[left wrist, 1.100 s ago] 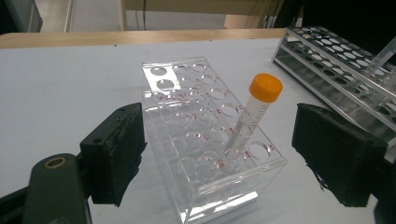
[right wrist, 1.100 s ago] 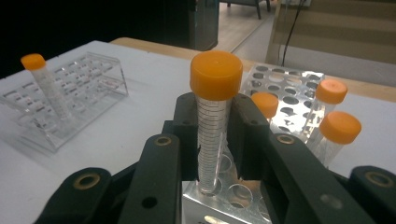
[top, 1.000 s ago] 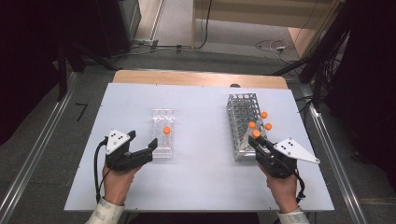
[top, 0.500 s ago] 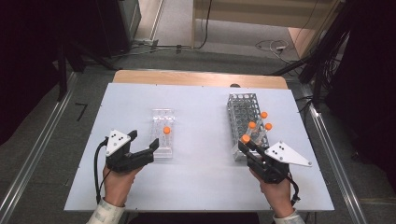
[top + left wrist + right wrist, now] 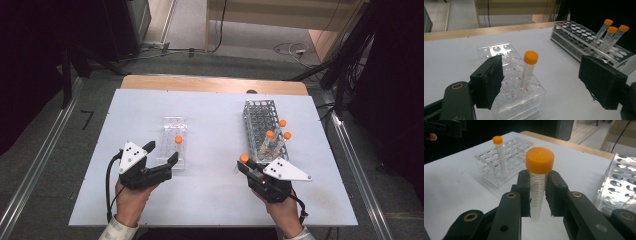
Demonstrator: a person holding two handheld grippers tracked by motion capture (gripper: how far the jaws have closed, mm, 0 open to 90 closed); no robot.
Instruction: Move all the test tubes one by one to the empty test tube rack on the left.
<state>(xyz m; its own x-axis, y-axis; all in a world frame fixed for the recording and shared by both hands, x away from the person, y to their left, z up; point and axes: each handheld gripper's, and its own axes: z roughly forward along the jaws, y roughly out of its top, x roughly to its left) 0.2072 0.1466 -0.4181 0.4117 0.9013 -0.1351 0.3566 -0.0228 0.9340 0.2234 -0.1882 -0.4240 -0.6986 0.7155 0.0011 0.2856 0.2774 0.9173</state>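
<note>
Your right tongs (image 5: 537, 195) are clamped on a tube (image 5: 537, 192) just below its orange cap, holding it upright above the bench (image 5: 215, 130), in front of the metal rack (image 5: 260, 117) where three more tubes (image 5: 275, 137) stand. Your left tongs (image 5: 544, 82) stand wide with nothing between the pads, just short of the clear rack (image 5: 506, 75); its one tube (image 5: 529, 72) sits in line with the gap, untouched.
</note>
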